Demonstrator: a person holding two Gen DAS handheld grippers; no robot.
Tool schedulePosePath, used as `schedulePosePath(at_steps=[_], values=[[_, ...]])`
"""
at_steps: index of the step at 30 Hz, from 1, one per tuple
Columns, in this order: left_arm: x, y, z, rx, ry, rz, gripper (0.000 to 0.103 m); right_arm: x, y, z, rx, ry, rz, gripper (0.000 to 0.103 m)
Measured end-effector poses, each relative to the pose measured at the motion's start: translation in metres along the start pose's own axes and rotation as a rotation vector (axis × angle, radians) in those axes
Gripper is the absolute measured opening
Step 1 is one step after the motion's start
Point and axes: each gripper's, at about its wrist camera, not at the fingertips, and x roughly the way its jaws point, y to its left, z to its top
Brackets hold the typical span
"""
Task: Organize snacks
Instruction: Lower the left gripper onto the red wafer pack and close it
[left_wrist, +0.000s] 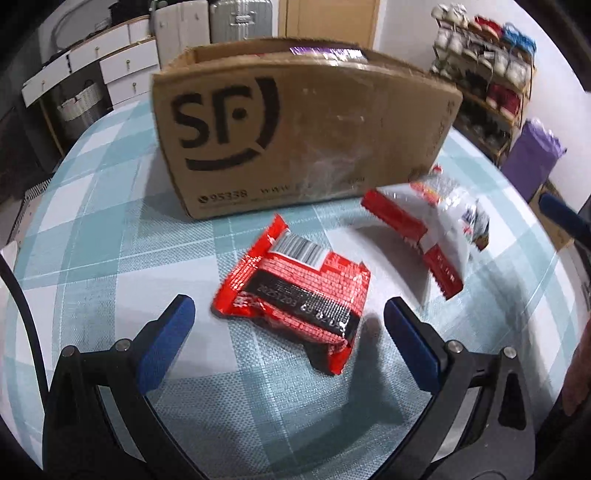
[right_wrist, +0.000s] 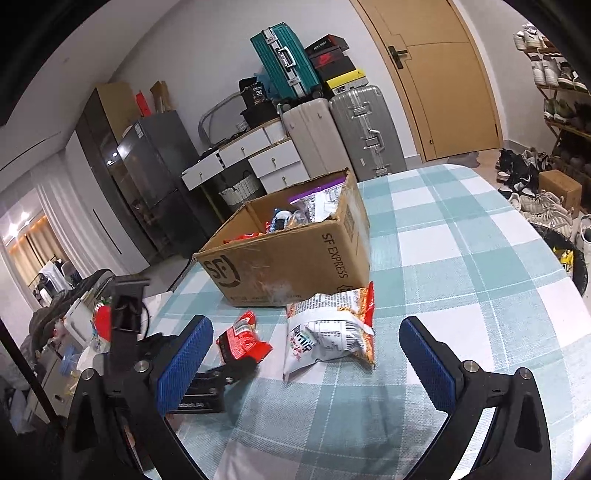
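Left hand-held gripper (left_wrist: 288, 325): fingers spread wide apart, empty, low over the checked desk (left_wrist: 110, 229), flanking a red packet (left_wrist: 295, 291) lying flat before the box (left_wrist: 295, 136). Right hand-held gripper (right_wrist: 306, 354): fingers likewise apart, empty, facing a white-and-red bag (right_wrist: 332, 332) that lies just beside the red packet (right_wrist: 242, 338) and touches the box (right_wrist: 288, 254). The open box holds several snacks and stands near the desk's far left edge.

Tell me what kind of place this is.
Most likely a lived-in home, perhaps an entry or dining area: a table with a checked cloth, stacked suitcases by a wooden door, and a rack of shoes.
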Motion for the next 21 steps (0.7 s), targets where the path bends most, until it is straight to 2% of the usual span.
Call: schedulePosePath(at_steps=[3,6,10,11,13,17,21], values=[[0.01,-0.003,0.006,0.013,0.014,-0.011,0.101,0.0,0.003,-0.001,-0.012,0.01,0.001,0.103],[0.018,-0.003,0.013,0.014,0.013,0.005,0.095,-0.003,0.004,0.0,-0.018,-0.004,-0.005,0.103],[0.018,0.0,0.015,-0.007,-0.018,0.019,0.073,-0.002,0.001,0.0,-0.001,0.004,-0.007,0.103],[0.016,0.0,0.014,-0.01,-0.022,0.022,0.07,-0.002,0.0,0.0,0.005,0.008,-0.007,0.103],[0.018,0.004,0.017,-0.018,-0.031,0.023,0.054,-0.001,-0.001,0.0,0.012,0.012,-0.009,0.103],[0.02,0.009,0.02,-0.038,-0.033,0.001,0.045,-0.002,-0.003,-0.001,0.013,0.013,-0.012,0.103],[0.012,0.007,0.023,-0.039,-0.036,-0.005,0.043,-0.001,-0.004,-0.001,0.017,0.016,-0.021,0.103]])
